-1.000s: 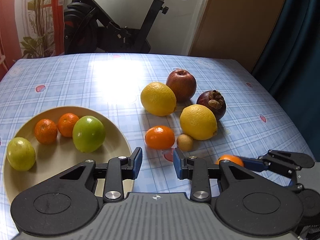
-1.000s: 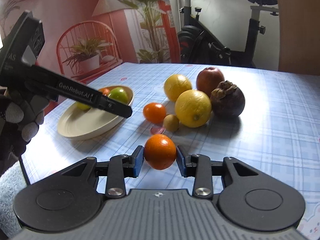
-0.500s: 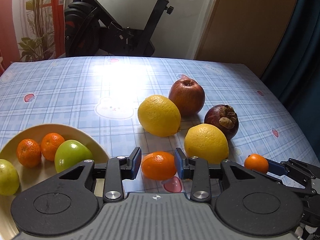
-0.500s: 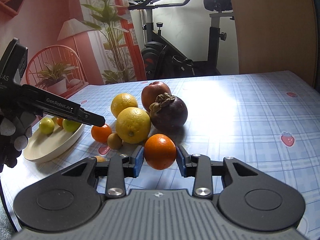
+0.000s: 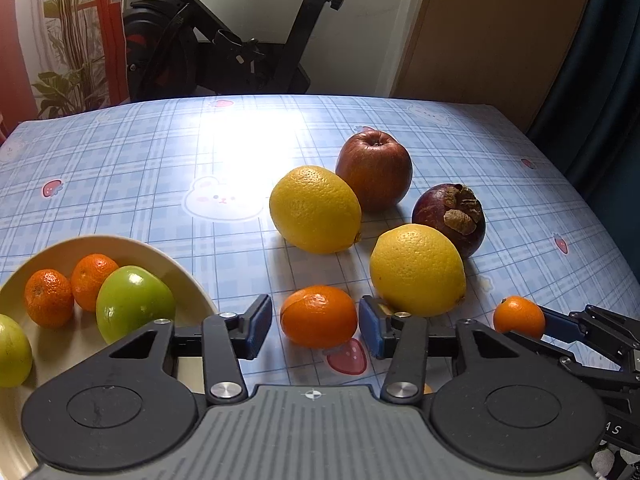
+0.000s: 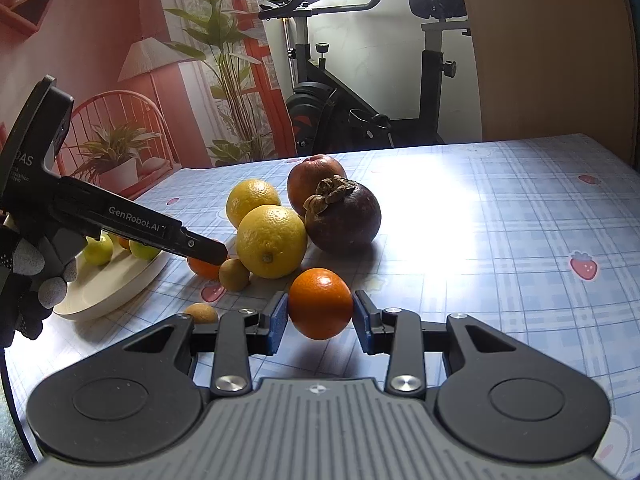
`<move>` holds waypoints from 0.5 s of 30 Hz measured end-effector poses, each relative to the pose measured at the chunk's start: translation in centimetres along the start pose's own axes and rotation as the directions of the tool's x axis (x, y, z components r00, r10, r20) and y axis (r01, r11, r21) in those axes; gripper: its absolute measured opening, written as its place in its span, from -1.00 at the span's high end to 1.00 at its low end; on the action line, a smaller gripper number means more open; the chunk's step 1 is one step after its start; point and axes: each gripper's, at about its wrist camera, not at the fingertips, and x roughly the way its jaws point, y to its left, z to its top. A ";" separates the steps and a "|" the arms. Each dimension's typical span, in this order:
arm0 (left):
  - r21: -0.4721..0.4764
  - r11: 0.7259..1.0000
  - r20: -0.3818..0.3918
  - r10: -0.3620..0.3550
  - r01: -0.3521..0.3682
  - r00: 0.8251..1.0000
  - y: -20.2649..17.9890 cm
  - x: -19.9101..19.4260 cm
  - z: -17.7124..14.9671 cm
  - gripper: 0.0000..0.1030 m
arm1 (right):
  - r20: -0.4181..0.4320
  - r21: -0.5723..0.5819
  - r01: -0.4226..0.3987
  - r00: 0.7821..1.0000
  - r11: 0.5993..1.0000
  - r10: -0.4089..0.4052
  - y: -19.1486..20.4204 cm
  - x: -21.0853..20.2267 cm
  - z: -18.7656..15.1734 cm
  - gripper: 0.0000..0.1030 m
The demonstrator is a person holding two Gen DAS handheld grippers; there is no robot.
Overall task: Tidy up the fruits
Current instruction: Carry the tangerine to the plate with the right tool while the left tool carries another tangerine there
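**Mandarins between both grippers on a plaid tablecloth**

Mandarin, dimpled and round, is sitting on the glossy tablecloth between the left gripper's opening jaws, untouched, beside the cream plate. The right gripper, tilting gently downward, is clamping another mandarin near smooth yellow lemons.

Tight round the fruit cluster, open elsewhere

Bare tablecloth upper left & far right of frame is passable; lemons, apple, mangosteen block centre-right; plate w/ fruit fills lower left.
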 end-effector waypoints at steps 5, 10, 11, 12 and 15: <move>0.010 1.000 0.000 0.001 -0.001 1.000 -0.2 0.0 -0.1 0.11 | 0.000 0.014 -0.010 1.000 1.000 0.010 -0.3 -0.1 0.1 0.27; 0.028 1.000 0.008 0.012 -0.012 1.000 -0.6 -0.1 -0.2 0.13 | 0.002 0.020 -0.018 1.000 1.000 0.018 -0.5 -0.2 0.1 0.27; 0.036 0.999 0.008 0.019 -0.020 1.000 -0.7 -0.2 -0.3 0.14 | 0.003 0.022 -0.019 1.000 1.000 0.019 -0.6 -0.2 0.1 0.27; 0.040 0.999 0.011 0.028 -0.028 1.000 -0.8 -0.3 -0.4 0.14 | 0.004 0.023 -0.020 1.000 1.000 0.020 -0.6 -0.2 0.1 0.27; 0.013 0.999 0.030 0.032 -0.033 0.999 -0.5 -1.3 -0.6 0.14 | 0.009 0.022 -0.020 1.000 1.000 0.020 -0.6 -0.4 0.1 0.27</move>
